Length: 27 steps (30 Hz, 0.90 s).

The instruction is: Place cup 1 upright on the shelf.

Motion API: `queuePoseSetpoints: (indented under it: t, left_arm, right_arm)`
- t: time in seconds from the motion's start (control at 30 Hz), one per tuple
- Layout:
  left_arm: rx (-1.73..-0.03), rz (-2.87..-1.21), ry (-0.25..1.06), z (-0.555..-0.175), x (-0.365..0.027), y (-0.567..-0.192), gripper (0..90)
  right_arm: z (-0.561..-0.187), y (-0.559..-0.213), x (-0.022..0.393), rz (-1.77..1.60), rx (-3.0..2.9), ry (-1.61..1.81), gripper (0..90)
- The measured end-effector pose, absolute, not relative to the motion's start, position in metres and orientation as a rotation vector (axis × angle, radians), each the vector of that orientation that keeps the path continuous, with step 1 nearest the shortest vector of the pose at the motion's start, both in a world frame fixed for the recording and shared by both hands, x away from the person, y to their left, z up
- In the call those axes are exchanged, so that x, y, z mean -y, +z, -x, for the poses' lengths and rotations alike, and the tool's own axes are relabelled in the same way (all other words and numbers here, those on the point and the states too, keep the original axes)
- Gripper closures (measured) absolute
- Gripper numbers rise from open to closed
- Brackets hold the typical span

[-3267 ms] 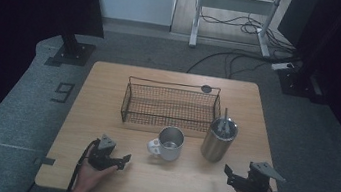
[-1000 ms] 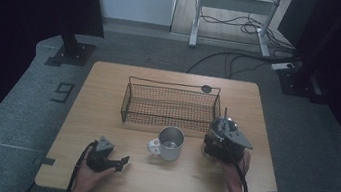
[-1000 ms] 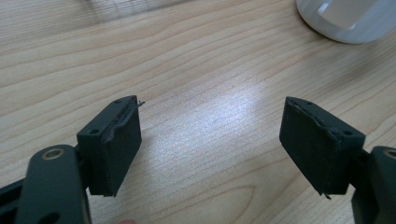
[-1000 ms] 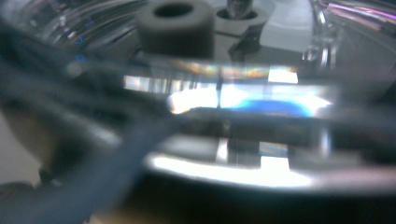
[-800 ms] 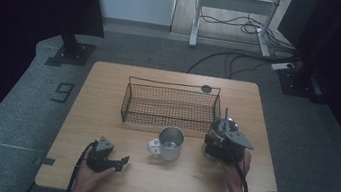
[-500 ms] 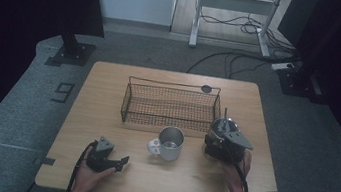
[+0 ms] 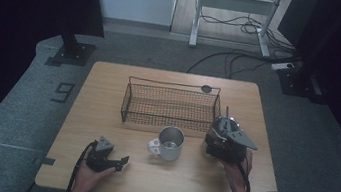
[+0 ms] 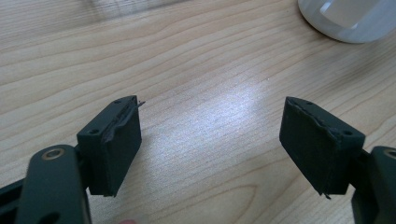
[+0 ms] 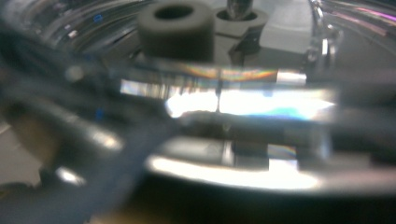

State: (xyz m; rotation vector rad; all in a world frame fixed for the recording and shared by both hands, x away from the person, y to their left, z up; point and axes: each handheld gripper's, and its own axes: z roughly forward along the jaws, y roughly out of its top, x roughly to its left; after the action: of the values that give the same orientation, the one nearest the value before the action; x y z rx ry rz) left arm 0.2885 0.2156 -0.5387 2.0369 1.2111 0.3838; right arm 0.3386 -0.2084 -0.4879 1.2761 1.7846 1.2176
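High view: the light wooden table [image 7: 108, 92] carries a black wire-mesh basket [image 7: 171, 105] at its centre. At the basket's right front corner stands the cylindrical steel tumbler [image 7: 221, 128] with a straw; the right gripper [image 7: 225, 143] is on it, though whether its jaws are clamped cannot be told. The steel mug [image 7: 170, 143] stands untouched beside it. Nothing is in the basket yet. The left gripper [image 7: 121, 161], jaws apart and empty, rests near the front edge, with bare tabletop around it.
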Motion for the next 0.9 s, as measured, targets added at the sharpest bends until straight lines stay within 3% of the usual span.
queuePoseSetpoints:
  t: [0.9]
  left_arm:
    - [-1.215,-2.023,0.383,-0.289,-0.219,-0.537,21.3]
  right_arm:
    - [-0.347,-0.446,0.202,-1.212,-1.799,1.283,3.6]
